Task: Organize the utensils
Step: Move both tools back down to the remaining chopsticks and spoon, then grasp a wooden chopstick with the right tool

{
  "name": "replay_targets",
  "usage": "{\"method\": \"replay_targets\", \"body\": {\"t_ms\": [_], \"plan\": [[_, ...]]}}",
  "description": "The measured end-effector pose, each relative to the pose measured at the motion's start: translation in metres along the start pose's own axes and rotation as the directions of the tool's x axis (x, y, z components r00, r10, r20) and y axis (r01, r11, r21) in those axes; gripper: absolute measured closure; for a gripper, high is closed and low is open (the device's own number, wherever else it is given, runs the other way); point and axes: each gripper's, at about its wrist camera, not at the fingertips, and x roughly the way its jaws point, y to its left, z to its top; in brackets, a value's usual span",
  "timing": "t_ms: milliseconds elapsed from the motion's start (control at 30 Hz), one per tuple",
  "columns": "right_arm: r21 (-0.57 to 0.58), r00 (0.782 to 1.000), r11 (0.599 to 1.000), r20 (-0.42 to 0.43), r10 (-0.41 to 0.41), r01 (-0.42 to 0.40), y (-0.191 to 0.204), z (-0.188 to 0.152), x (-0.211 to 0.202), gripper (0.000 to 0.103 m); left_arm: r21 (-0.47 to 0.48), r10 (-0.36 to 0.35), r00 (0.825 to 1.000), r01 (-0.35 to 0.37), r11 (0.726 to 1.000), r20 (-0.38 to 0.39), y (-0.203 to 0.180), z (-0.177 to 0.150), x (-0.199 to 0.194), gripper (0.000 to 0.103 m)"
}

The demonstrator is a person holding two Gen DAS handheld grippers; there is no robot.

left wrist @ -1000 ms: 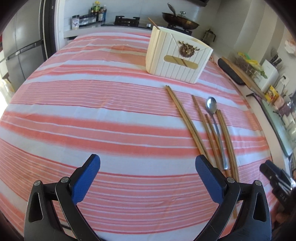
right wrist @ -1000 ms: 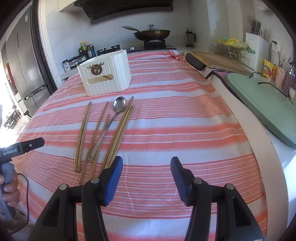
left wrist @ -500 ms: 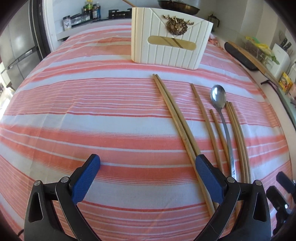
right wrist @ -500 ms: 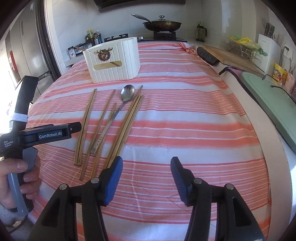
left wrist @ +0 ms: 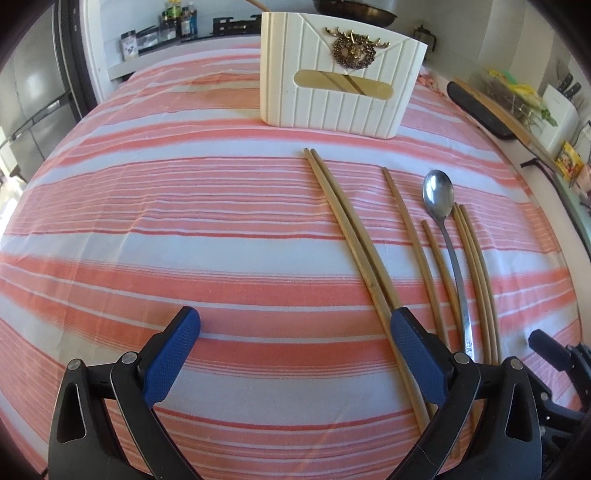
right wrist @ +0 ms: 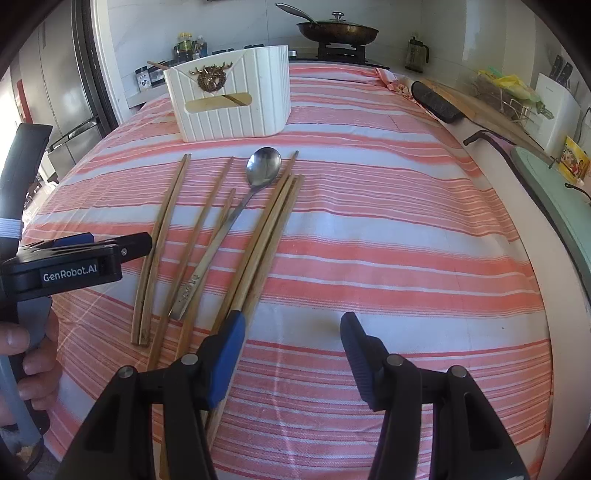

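Note:
A metal spoon (left wrist: 438, 194) (right wrist: 263, 168) and several wooden chopsticks (left wrist: 345, 225) (right wrist: 266, 229) lie side by side on the striped cloth. Behind them stands a white ribbed utensil holder (left wrist: 340, 74) (right wrist: 231, 103) with a brass deer emblem. My left gripper (left wrist: 295, 328) is open with nothing between its fingers; its right finger (left wrist: 417, 350) lies over the leftmost chopstick pair. My right gripper (right wrist: 291, 332) is open and empty, its left finger (right wrist: 227, 362) covering the near ends of the rightmost chopsticks. The left gripper (right wrist: 74, 262), held by a hand, shows at the left of the right wrist view.
The table wears a pink and white striped cloth (left wrist: 184, 221). A wok (right wrist: 338, 31) sits on the stove behind. To the right are a cutting board (right wrist: 476, 107), a knife block (right wrist: 554, 110) and a green board (right wrist: 554, 192). A fridge (left wrist: 33, 96) stands at the left.
Both grippers have come closer to the utensils and lower over the table. The left gripper has swung into the right wrist view. The jaws have kept their width.

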Motion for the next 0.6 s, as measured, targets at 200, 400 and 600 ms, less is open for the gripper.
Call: {"method": "replay_targets", "body": {"t_ms": [200, 400, 600], "plan": [[-0.037, 0.999, 0.999, -0.024, -0.034, 0.033, 0.005, 0.010, 0.010, 0.048, -0.010, 0.008, 1.000, -0.008, 1.000, -0.001, 0.000, 0.001, 0.002, 0.000], [-0.026, 0.999, 0.999, -0.040, -0.021, 0.019, 0.004, 0.013, 0.015, 0.046, -0.009, 0.029, 1.000, -0.029, 1.000, -0.011, -0.006, 0.006, 0.006, 0.000], [-0.011, 0.999, 0.999, -0.017, -0.040, 0.040, -0.009, 0.011, 0.010, 0.086, 0.049, 0.041, 0.999, -0.041, 0.998, -0.015, -0.003, 0.000, 0.005, 0.004]]}}
